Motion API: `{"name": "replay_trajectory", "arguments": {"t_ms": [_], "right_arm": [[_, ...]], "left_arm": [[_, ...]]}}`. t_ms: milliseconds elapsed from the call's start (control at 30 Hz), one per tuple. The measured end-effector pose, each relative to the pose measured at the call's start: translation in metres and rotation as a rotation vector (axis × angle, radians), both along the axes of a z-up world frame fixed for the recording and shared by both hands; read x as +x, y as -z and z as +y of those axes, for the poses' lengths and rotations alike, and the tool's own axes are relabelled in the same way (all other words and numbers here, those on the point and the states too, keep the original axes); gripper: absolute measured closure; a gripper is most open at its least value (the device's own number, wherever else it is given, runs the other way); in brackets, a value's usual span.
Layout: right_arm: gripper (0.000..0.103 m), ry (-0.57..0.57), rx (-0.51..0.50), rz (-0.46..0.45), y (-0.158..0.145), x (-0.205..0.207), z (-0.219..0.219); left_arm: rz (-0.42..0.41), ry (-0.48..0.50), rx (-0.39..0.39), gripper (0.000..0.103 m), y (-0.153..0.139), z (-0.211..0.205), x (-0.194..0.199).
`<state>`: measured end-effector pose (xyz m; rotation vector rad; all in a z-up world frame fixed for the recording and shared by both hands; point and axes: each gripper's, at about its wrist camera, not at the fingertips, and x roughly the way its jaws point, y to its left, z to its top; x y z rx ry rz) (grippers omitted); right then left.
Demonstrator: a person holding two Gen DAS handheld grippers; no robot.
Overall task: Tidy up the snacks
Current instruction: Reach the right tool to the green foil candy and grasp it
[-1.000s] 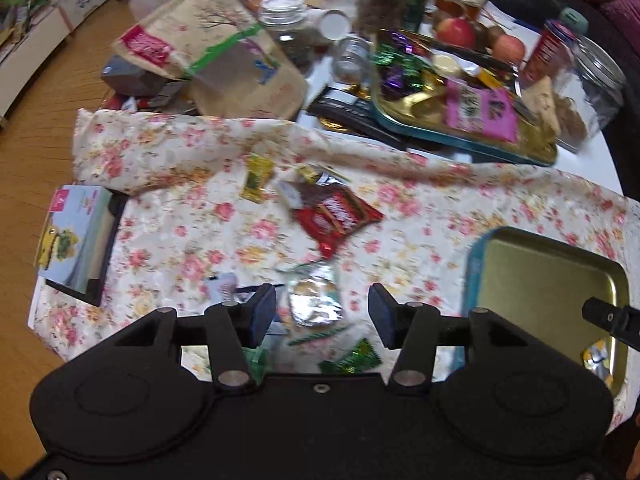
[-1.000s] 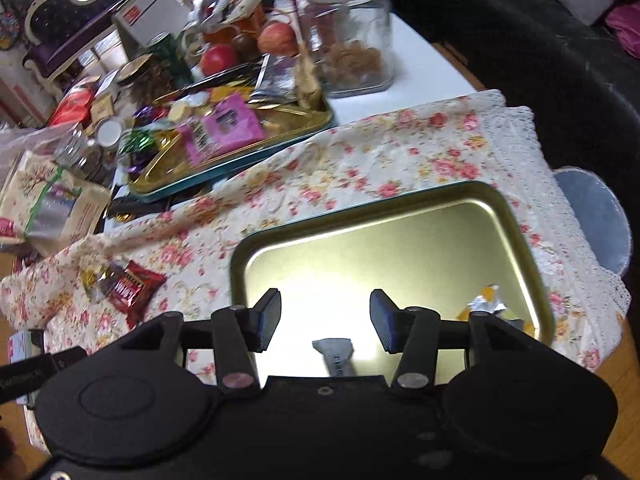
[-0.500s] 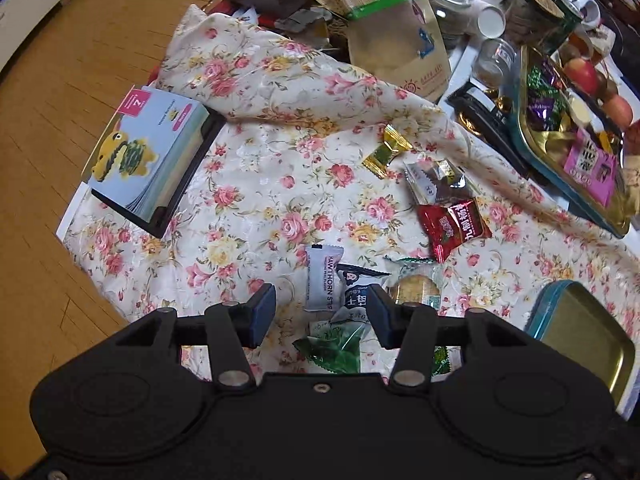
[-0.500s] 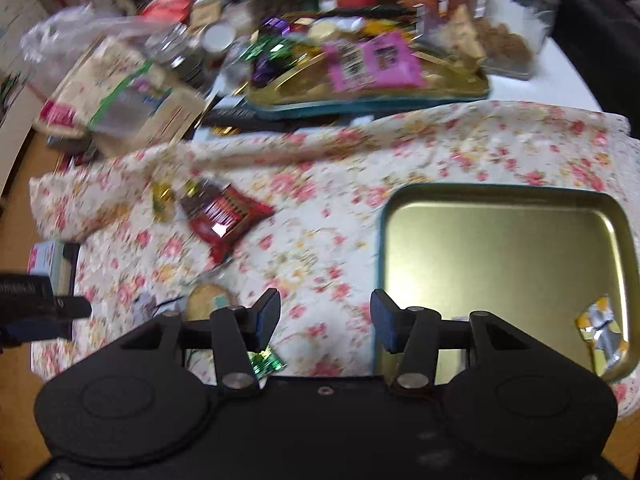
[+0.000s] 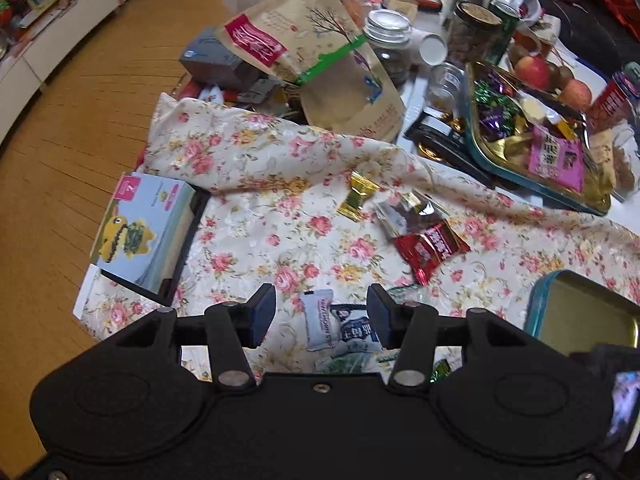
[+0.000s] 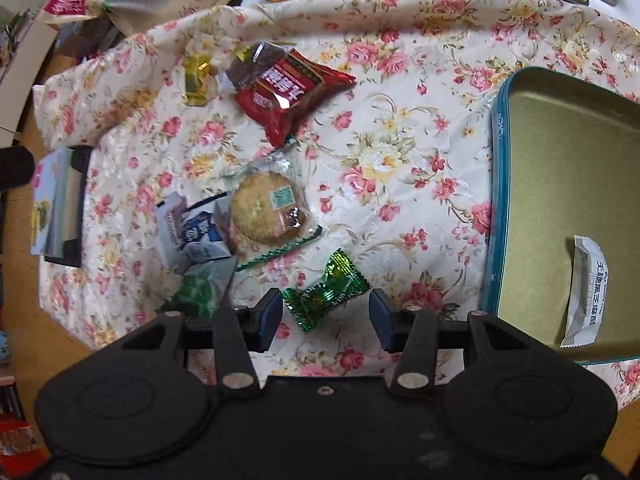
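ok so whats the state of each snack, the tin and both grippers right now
green candy: wrapped, on cloth, between right gripper's pads
cookie: sealed, on cloth
red packet: sealed, on cloth
tin: open, white packet inside
right gripper: closing, not gripping
left gripper: open

Bare floral cloth [image 6: 400, 160] between wrappers and tin [image 6: 496, 200]

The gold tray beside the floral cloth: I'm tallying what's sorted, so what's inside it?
Inside the gold tray, one white wrapped snack lies near its lower edge. The tray's right side runs out of frame, unseen.
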<state>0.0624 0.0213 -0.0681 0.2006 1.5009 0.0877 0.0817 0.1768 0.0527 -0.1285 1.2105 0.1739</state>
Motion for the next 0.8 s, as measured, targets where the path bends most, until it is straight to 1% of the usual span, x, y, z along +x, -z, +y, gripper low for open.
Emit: {"name": "replay_trajectory", "arguments": {"t_ms": [133,267,333,400,467,567,800], "right_arm": [[0.052,0.031,0.016,0.048,0.014,0.003,0.001],[0.052,0.040,0.034,0.063,0.023,0.008,0.008],[0.053,0.032,0.029,0.045,0.024,0.010,0.014],[0.053,0.013,0.003,0.004,0.024,0.013,0.020],[0.053,-0.027,-0.033,-0.052,0.024,0.015,0.026],[0.053,-0.086,-0.097,-0.093,0.025,0.013,0.031],[0.053,-0.173,-0.133,-0.115,0.026,0.003,0.031]], "left_arm": [[0.010,-0.004,0.007,0.046,0.004,0.004,-0.001],[0.013,-0.025,0.001,0.046,0.005,0.014,-0.001],[0.017,-0.038,-0.013,0.046,0.005,0.019,0.000],[0.020,-0.050,-0.020,0.046,0.006,0.022,0.001],[0.022,-0.051,-0.024,0.046,0.006,0.025,0.001],[0.026,-0.041,-0.024,0.046,0.009,0.026,0.001],[0.073,-0.046,-0.040,0.046,0.022,0.030,0.003]]}}
